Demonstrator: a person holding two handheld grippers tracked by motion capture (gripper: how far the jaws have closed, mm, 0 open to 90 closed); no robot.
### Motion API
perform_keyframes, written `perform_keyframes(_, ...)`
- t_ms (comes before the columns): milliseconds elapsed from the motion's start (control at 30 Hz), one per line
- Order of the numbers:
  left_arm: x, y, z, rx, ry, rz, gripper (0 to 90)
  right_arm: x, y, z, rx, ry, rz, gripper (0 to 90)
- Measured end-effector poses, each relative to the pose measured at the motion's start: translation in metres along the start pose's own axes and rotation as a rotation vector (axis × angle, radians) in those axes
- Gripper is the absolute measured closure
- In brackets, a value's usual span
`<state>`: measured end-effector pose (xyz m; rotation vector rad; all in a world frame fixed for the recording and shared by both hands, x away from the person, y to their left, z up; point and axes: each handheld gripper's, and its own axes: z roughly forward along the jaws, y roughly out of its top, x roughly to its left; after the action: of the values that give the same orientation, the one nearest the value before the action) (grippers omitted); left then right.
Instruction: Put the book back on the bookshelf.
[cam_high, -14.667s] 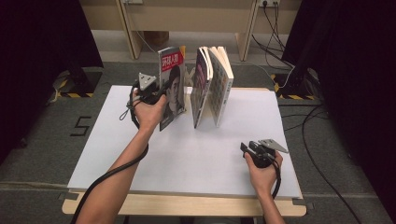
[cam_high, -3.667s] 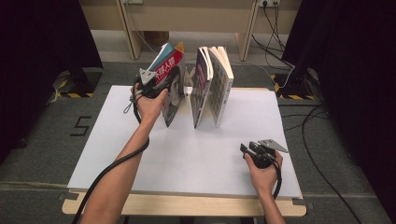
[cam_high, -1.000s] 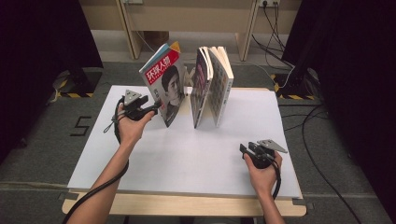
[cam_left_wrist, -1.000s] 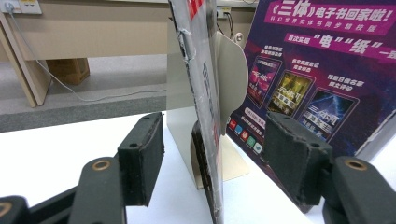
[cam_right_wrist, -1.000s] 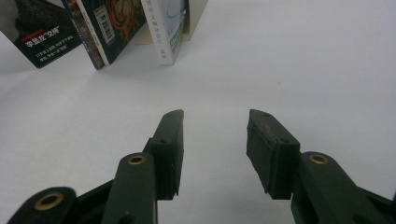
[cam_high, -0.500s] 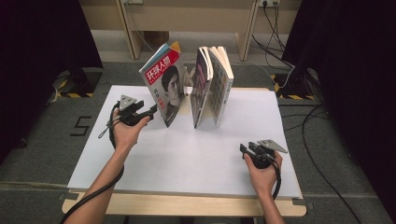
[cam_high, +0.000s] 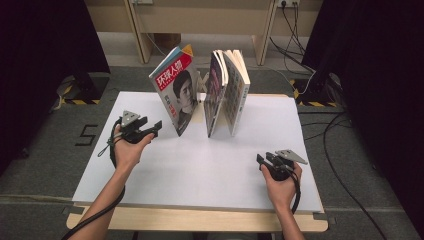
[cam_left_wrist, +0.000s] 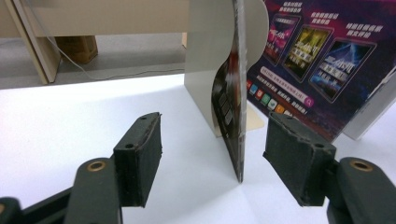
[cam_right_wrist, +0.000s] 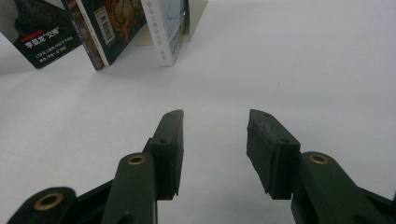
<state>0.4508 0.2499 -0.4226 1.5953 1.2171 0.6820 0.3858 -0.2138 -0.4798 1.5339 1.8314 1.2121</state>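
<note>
A magazine (cam_high: 176, 89) with a red title band and a face on its cover stands on the white table (cam_high: 200, 170), leaning left. Right of it stand two or three upright books (cam_high: 227, 90). My left gripper (cam_high: 158, 125) is just left of the magazine's lower corner, open. In the left gripper view the magazine's edge (cam_left_wrist: 235, 107) shows end-on just past the left gripper (cam_left_wrist: 212, 154), and the pads do not touch it. My right gripper (cam_high: 261, 160) rests near the table's front right, open and empty. The right gripper (cam_right_wrist: 215, 140) points over bare table toward the books (cam_right_wrist: 163, 28).
A beige bookend (cam_left_wrist: 205, 70) stands behind the magazine. A book's purple back cover (cam_left_wrist: 317, 60) is to its right. Wooden shelf legs (cam_high: 137, 30) and cables (cam_high: 300, 30) lie beyond the table's far edge. Dark curtains flank both sides.
My left hand has drawn back from the magazine, toward the near left and a little lower. The magazine keeps leaning where it was. The right hand has not moved.
</note>
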Motion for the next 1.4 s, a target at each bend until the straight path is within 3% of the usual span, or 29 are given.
perform_keyframes(167, 0.002, -0.006, -0.006, 0.005, -0.002, 0.002, 35.2, 0.0, 0.0, 0.0, 0.0, 0.0, -0.002, 57.1)
perform_keyframes(267, 0.003, -0.012, -0.009, 0.007, -0.008, -0.016, 35.2, 0.0, 0.0, 0.0, -0.001, 0.0, -0.002, 57.1)
perform_keyframes(1067, 0.019, -0.044, -0.035, 0.037, 0.023, -0.019, 34.4, 0.002, -0.001, 0.001, -0.001, 0.0, -0.001, 57.1)
perform_keyframes(1400, 0.031, -0.06, -0.047, 0.043, 0.048, -0.049, 34.2, 0.003, -0.001, 0.0, -0.002, 0.001, -0.002, 57.1)
